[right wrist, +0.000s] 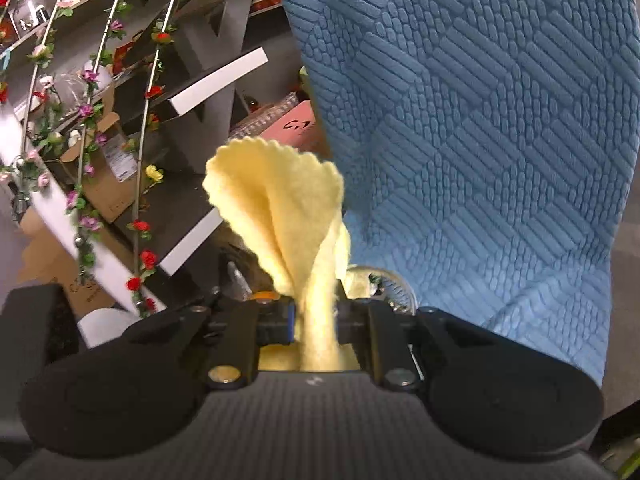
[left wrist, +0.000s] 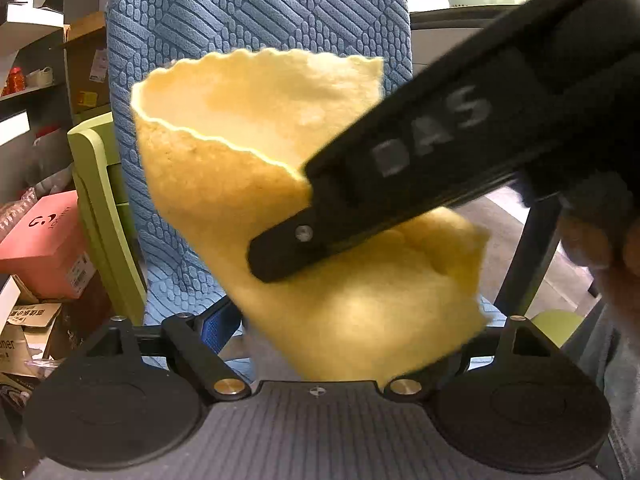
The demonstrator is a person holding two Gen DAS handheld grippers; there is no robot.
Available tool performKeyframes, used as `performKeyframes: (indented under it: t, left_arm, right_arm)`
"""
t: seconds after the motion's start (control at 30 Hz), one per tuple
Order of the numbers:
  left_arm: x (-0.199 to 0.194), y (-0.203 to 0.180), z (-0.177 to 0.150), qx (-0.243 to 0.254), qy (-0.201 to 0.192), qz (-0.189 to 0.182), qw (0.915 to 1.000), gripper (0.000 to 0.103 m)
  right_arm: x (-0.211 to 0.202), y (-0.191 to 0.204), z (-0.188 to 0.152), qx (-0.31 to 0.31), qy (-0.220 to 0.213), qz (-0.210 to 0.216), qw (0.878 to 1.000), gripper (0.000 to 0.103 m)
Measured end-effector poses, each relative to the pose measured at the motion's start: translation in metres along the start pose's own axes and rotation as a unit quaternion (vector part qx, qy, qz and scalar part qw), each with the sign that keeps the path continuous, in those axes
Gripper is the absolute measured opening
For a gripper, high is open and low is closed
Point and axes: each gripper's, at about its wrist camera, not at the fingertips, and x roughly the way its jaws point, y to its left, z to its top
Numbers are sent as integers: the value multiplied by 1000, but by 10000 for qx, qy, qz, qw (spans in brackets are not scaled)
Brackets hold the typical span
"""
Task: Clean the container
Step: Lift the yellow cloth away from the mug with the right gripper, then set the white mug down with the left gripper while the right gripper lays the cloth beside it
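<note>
Yellow cloth (right wrist: pixel 288 216) is pinched tight in the right hand-held gripper (right wrist: pixel 316 322); left hand-held gripper (left wrist: pixel 320 336) spread wide.

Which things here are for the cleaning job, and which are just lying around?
For the job:
- soft yellow cloth with a scalloped edge
- right gripper, pinching that cloth
- left gripper, partly hidden behind the cloth

Just lying about:
- blue textured fabric
- pink cardboard box
- fake flower garlands
- lime-green plastic piece
</note>
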Motion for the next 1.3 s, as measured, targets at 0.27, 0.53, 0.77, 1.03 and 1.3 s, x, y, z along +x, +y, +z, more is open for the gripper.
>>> performKeyframes:
  t: [0.27,0.53,0.77,1.03,1.3]
  left_arm:
    - [-1,0,1,-107,54,18,9999,87]
    - [1,-1,4,-161,86,53,9998,87]
    - [2,1,3,-260,160,43,9995,88]
    - [0,2,11,-378,266,102,9989,96]
    - [-26,-7,21,-327,-53,283,9991,100]
  right_arm:
    - [-46,-20,4,226,-804,-706,9940,17]
    - [-13,-85,-44,1189,-313,-1636,9788,17]
    - [18,-108,-74,1333,59,-2019,9703,20]
    - [15,-112,-75,1450,-12,-1989,9692,32]
    - [-12,-89,-66,1282,-419,-2018,9701,63]
